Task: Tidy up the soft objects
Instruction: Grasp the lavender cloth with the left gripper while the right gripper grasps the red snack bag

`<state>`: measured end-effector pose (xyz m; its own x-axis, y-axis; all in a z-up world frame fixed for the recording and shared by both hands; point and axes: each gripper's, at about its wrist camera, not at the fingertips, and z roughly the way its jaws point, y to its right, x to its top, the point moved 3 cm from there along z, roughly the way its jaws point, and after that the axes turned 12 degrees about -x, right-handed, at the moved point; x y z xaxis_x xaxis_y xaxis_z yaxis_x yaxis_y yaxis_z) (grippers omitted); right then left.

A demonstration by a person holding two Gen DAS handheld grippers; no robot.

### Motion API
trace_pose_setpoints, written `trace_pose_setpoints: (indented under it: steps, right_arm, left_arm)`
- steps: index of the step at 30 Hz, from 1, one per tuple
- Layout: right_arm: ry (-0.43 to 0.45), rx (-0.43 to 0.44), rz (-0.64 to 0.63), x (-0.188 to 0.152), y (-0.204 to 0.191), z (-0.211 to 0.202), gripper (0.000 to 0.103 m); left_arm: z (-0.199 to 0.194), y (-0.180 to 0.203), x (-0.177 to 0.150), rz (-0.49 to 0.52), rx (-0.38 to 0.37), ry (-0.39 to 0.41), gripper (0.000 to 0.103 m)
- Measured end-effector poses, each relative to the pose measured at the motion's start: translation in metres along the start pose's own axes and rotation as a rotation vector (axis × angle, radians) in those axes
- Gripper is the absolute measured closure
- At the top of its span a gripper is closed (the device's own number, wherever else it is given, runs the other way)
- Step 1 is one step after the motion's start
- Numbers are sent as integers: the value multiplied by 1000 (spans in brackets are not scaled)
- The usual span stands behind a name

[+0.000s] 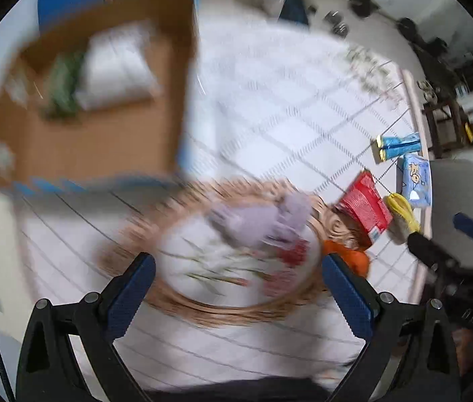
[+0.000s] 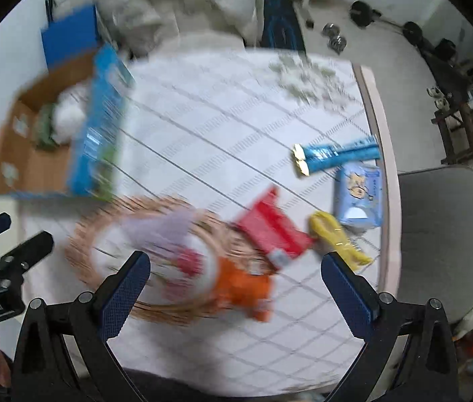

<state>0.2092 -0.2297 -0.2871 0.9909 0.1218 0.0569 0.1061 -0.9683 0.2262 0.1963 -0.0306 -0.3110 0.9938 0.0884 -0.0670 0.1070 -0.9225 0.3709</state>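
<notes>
Left claw stood wide open, holding nothing, above the wicker basket. Right claw was likewise spread and empty, over the basket's right side. Both views were motion-blurred. A lilac soft toy lay in the basket, long axis running upper right to lower left. An orange soft item lay against the basket's right rim. Farther right on the bench: red packet, yellow item, light-blue tissue pack, blue tube lying crosswise. Cardboard box sat at far left.
</notes>
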Motion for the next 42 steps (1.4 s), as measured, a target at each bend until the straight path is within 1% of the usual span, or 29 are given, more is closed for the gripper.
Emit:
trace_pose_setpoints:
  steps: [2,3,6,8,12,13,14,16,17,18,19,20,21,22,23,25,26,27,28,29,31,32,34,35,36,38,39,41,42]
  right_arm:
    - [-39,-3,-48,2,3,28,0]
    - [-63,0,-73,5,4,46,0]
    - [-102,-4,-112,7,3,80,0]
    - [-114,3,-128,8,1,97,0]
    - [-139,24,-154,8,0,122,0]
    - [-144,26,-163,9,-1,127,1]
    - [-151,29,-171,10,-1,131,2]
    - [-164,35,-189,11,-3,139,4]
    - [-171,32,-198,12,-4,143,5]
    - [-178,26,-212,12,-5,147,6]
    - [-185,23,-222,12,-6,151,10]
    - [-192,22,-230,12,-7,154,17]
    - [-202,28,-237,11,-8,158,21]
    - [-221,38,-244,8,-10,161,31]
    - [-229,22,-251,6,-10,164,39]
    - [-240,0,-257,1,-9,165,43]
    - [-257,10,-252,-2,-9,166,43]
    - [-275,24,-247,-6,-10,167,43]
    - [-290,42,-239,-8,-10,169,43]
    - [-295,53,-232,-11,-9,169,43]
    - [-304,59,-221,-13,-7,171,42]
    - [-308,65,-211,-14,-6,172,40]
    - [-312,77,-189,-15,-4,173,38]
    - [-313,79,-178,-16,-3,174,38]
    - [-314,79,-171,-16,-2,175,38]
    - [-315,72,-159,-16,-1,176,37]
    - [-316,68,-153,-17,0,176,37]
    - [-318,62,-140,-8,-5,180,37]
    - [-320,61,-130,1,-1,184,37]
  left_arm:
    - [40,-9,-1,-168,-97,-72,4]
    - [53,-13,-1,-241,-132,-92,5]
    - [89,-23,-2,-462,-228,-111,5]
    - [104,-27,0,-569,-253,-96,5]
    - [122,-31,3,-682,-242,-53,5]
    - [127,-32,3,-705,-244,-50,7]
    - [131,-32,1,-724,-242,-46,19]
    - [130,-30,-1,-712,-212,-34,26]
    - [128,-25,-1,-667,-179,-33,35]
    - [128,-23,-2,-628,-155,-38,41]
    - [127,-20,-4,-579,-127,-50,53]
    - [126,-17,-8,-524,-86,-66,58]
    - [123,-16,-12,-465,-34,-76,58]
    - [120,-15,-18,-388,29,-86,58]
    - [118,-15,-23,-326,83,-94,58]
    - [115,-15,-32,-193,179,-119,57]
    - [111,-17,-36,-161,204,-130,56]
    - [107,-20,-40,-147,207,-138,55]
    - [102,-22,-43,-145,186,-136,51]
    - [94,-26,-48,-159,143,-128,44]
    - [83,-31,-54,-197,78,-110,37]
    - [77,-34,-57,-225,29,-100,34]
    - [73,-37,-60,-284,-37,-90,33]
    - [70,-42,-61,-329,-85,-79,32]
    - [68,-50,-62,-376,-128,-71,32]
    - [73,-62,-62,-495,-181,-40,32]
    - [77,-70,-61,-561,-203,-21,32]
    - [88,-85,-61,-672,-202,2,32]
    - [93,-90,-62,-702,-197,8,32]
